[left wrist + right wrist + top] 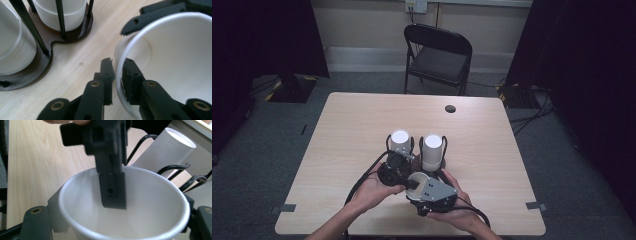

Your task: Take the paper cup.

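Note:
A white paper cup (pixel 150 207) lies across my right gripper (pixel 122 205), whose jaws are shut on its outer wall from both sides. My left gripper (pixel 117 61) straddles the cup's rim (pixel 119 82), with one finger (pixel 112 190) inside the cup and the other outside. A thin gap shows beside the rim, so these jaws stand slightly open. Two stacks of white cups (pixel 400 142) (pixel 432 150) stand upright in a black wire holder (pixel 37 67) just beyond both grippers. In the high view the hands hold the grippers (pixel 404 172) (pixel 429 192) close together at the table's near middle.
The light wooden table (pixel 362 120) has a round cable hole (pixel 450 108) near its far edge. A black folding chair (pixel 439 55) stands behind the table. Grey tape marks (pixel 536 205) sit at the near corners. Dark curtains hang on both sides.

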`<state>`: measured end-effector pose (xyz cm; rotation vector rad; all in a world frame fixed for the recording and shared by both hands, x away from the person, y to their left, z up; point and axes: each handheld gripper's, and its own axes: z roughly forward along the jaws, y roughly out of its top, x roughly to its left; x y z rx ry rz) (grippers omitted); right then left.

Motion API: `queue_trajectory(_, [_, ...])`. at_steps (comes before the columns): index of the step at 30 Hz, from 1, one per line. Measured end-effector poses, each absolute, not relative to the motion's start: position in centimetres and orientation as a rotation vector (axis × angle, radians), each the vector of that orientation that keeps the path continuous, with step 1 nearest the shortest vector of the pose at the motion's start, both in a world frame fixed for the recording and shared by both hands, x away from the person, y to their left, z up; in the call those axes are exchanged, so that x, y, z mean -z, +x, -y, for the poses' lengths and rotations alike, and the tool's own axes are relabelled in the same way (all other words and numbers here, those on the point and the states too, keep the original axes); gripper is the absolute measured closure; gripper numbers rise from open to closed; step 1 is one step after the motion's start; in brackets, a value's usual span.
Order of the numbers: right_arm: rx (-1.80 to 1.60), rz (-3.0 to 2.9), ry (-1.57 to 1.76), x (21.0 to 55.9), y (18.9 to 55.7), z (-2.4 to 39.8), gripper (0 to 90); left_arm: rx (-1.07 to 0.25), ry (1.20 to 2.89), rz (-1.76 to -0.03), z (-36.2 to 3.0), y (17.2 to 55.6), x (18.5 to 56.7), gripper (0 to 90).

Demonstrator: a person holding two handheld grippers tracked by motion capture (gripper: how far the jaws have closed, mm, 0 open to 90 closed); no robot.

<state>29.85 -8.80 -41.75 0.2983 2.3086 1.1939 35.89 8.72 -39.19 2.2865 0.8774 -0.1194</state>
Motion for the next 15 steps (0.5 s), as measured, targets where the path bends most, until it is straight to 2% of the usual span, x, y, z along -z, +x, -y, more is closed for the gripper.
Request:
queue_trajectory(8, [-1.199,-2.313,0.315,41.7,29.9,9.2,23.1,0.063,2.254,-0.838,-8.9,35.2,39.5,68.3])
queue_trajectory(12, [-1.196,-2.318,0.326,41.7,30.0,9.3,23.0,0.033,2.185,-0.863,-9.5,34.7,39.9,63.1])
queue_trajectory(15, [-1.188,-2.324,0.328,41.9,30.0,9.4,23.1,-0.006,2.141,-0.876,-9.8,34.2,40.5,55.4])
